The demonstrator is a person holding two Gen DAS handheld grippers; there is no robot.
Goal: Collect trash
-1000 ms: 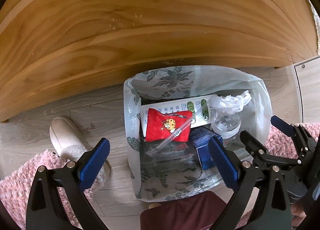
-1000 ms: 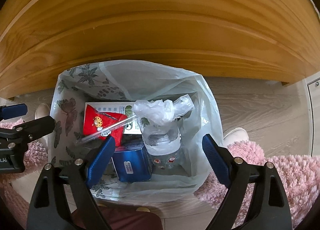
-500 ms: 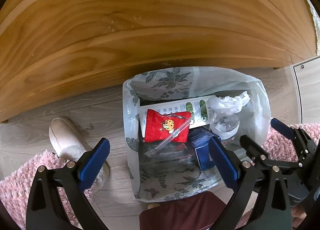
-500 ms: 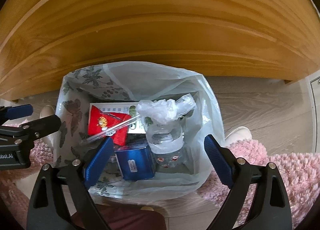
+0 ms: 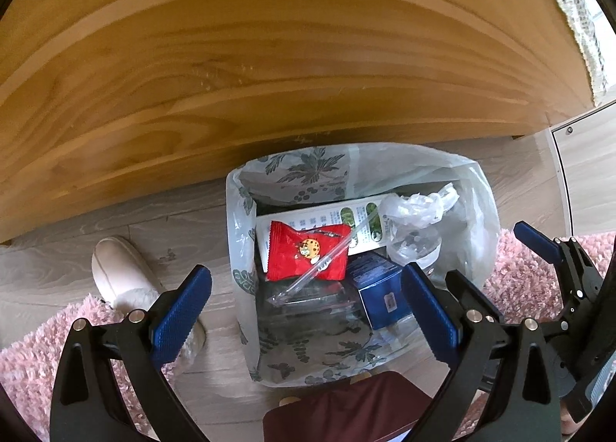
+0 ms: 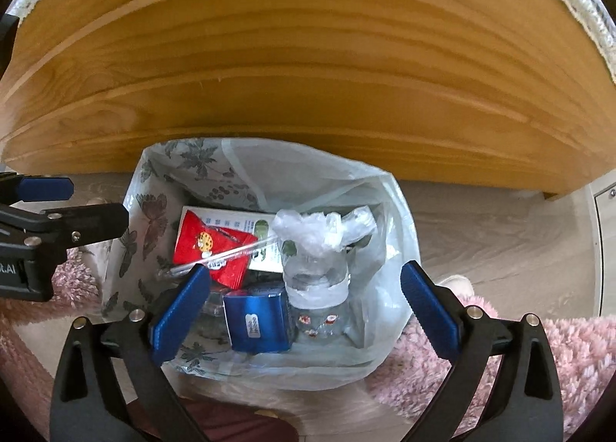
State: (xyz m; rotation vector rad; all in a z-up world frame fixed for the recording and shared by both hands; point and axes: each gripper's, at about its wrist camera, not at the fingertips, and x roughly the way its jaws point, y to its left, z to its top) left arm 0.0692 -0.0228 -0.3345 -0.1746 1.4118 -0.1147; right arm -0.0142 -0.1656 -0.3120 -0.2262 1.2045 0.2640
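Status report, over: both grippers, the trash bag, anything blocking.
Left hand-held gripper open, empty; right hand-held gripper opening, empty. Trash bag open on floor, holding red wrapper, bottle, blue box. Nothing blocking.

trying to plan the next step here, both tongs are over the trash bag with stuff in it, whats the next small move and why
Probably lift the right tongs up and clear of the trash bag. Their jaws are opening with nothing between them, and the plastic bottle, blue box and red snack packet already lie inside. The left tongs are open and empty too, so either could go for more trash.
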